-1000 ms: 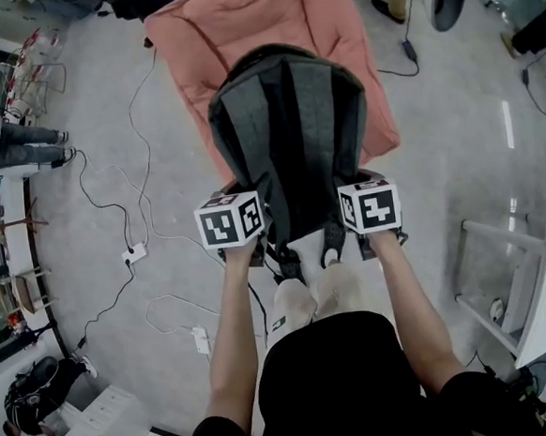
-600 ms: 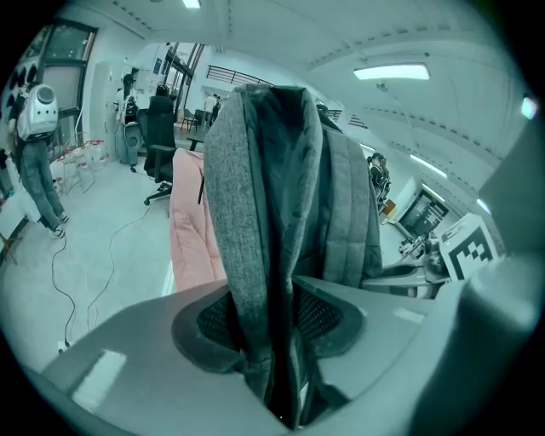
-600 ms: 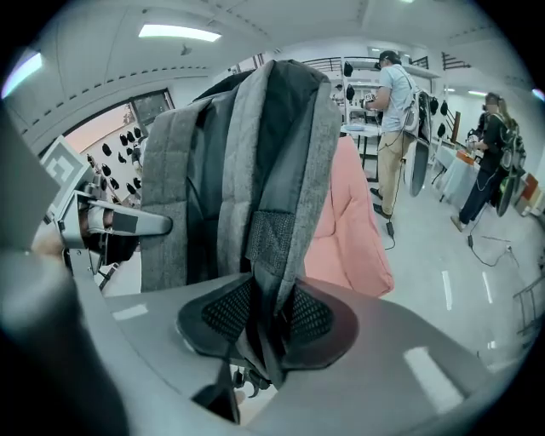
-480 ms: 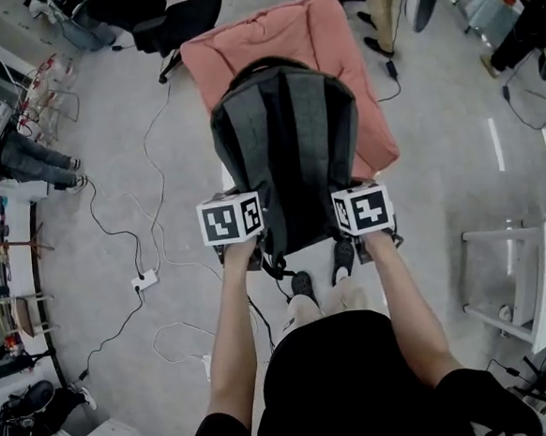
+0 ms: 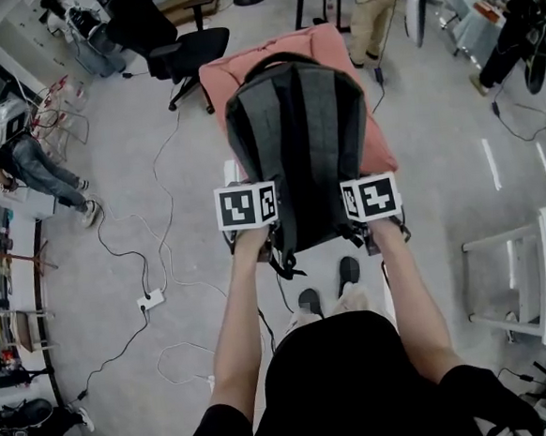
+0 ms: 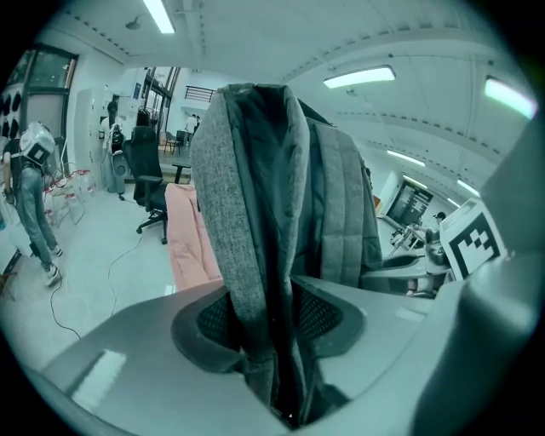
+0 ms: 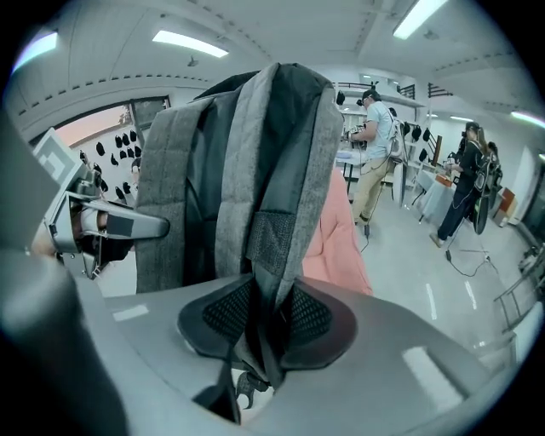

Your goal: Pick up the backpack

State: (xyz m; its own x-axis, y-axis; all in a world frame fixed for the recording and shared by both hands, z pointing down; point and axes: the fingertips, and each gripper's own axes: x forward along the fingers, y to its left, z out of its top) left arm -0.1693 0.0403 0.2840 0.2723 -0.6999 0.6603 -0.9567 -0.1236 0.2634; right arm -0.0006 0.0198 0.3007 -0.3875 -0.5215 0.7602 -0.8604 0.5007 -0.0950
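The grey backpack [image 5: 297, 145] hangs in the air in front of the person, back panel and both shoulder straps facing up in the head view. My left gripper [image 5: 256, 244] is shut on the backpack's left edge near its bottom; in the left gripper view the grey fabric [image 6: 247, 255] runs pinched between the pads [image 6: 319, 315]. My right gripper [image 5: 373, 233] is shut on the right side; the right gripper view shows a grey strap [image 7: 277, 247] and black webbing clamped between its pads [image 7: 311, 315]. A loose buckle [image 7: 247, 387] dangles below.
A pink cushion [image 5: 363, 111] lies on the floor under the backpack. A black office chair [image 5: 179, 41] stands at the back left. White cables and a power strip [image 5: 152, 297] trail on the left floor. A white frame [image 5: 522, 277] is at the right. People stand around the room's edges.
Both grippers have lifted the backpack higher off the pink cushion. More of the room beyond the cushion has come into the head view.
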